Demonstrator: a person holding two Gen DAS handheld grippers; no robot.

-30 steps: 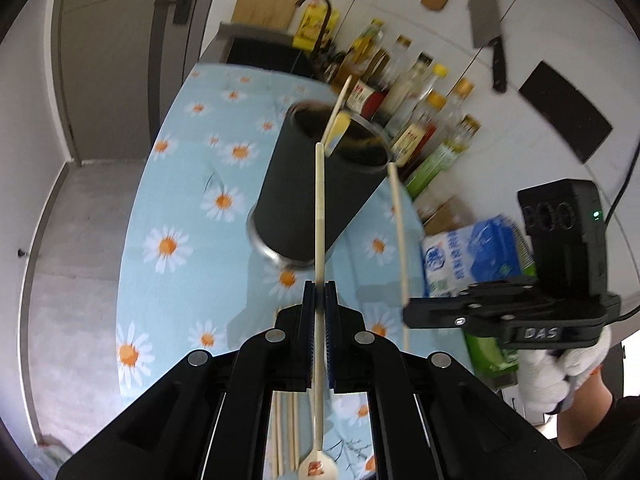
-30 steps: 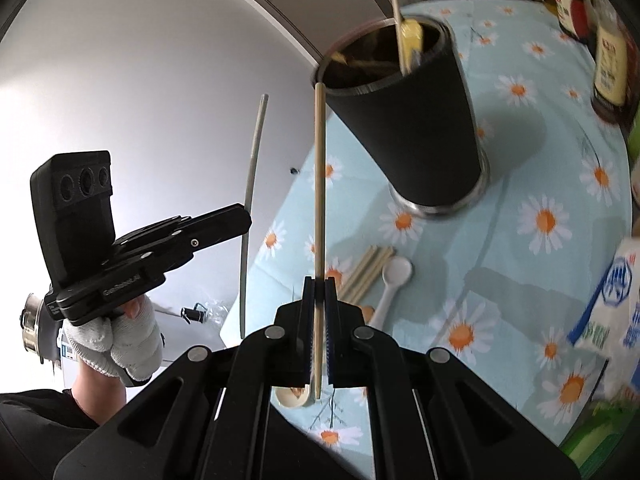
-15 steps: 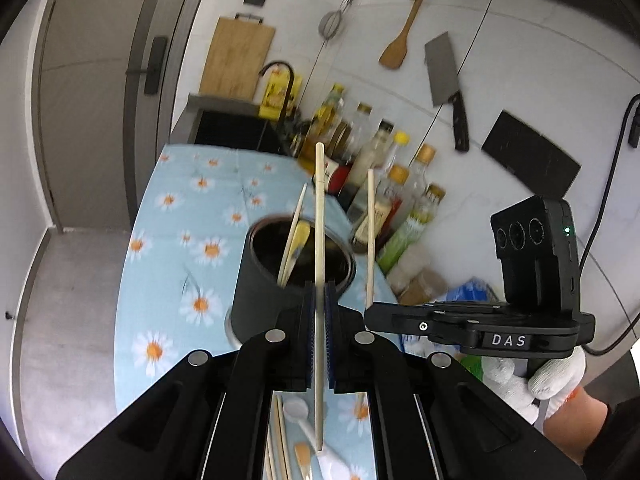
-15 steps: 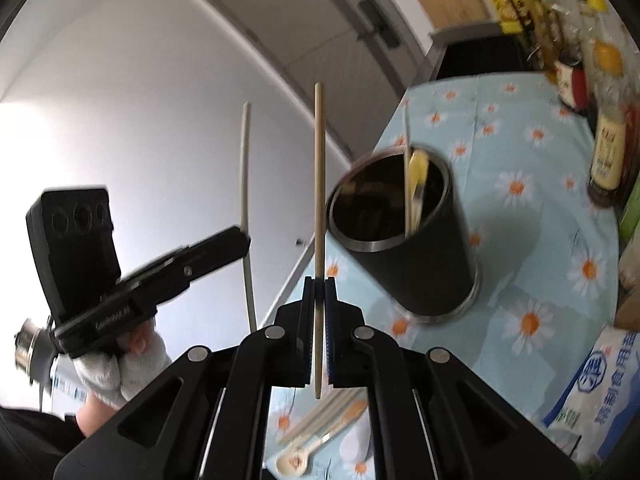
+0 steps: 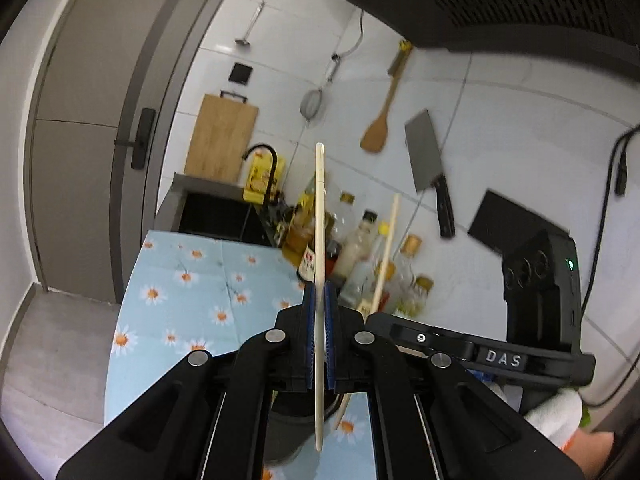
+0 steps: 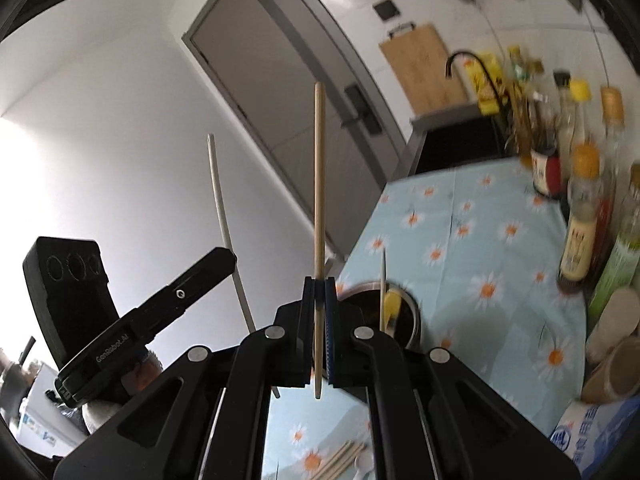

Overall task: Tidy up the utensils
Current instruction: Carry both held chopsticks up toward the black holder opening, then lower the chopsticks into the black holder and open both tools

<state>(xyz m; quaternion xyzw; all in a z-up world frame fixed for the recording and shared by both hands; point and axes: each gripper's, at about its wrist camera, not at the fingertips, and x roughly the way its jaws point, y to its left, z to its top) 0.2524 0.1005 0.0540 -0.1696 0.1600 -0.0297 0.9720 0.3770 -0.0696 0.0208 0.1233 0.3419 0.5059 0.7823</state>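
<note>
Two chopsticks are in our grip, one per hand-held gripper: the left hand-held gripper (image 5: 318,336) is clamped on a pale chopstick (image 5: 319,208), the right hand-held gripper (image 6: 319,332) on a browner chopstick (image 6: 318,168). Both stand near upright above the holder (image 6: 404,320) on the counter (image 6: 472,232). We judge the task partway: a few utensils are already in the holder, while more chopsticks (image 6: 340,460) lie loose.

cleaver (image 5: 425,156), cutting board (image 5: 221,145), sauce bottles (image 6: 580,220)

Matt wooden chopstick (image 6: 319,184); glossy floral tablecloth (image 6: 472,236); metal-rimmed holder (image 6: 408,320).
</note>
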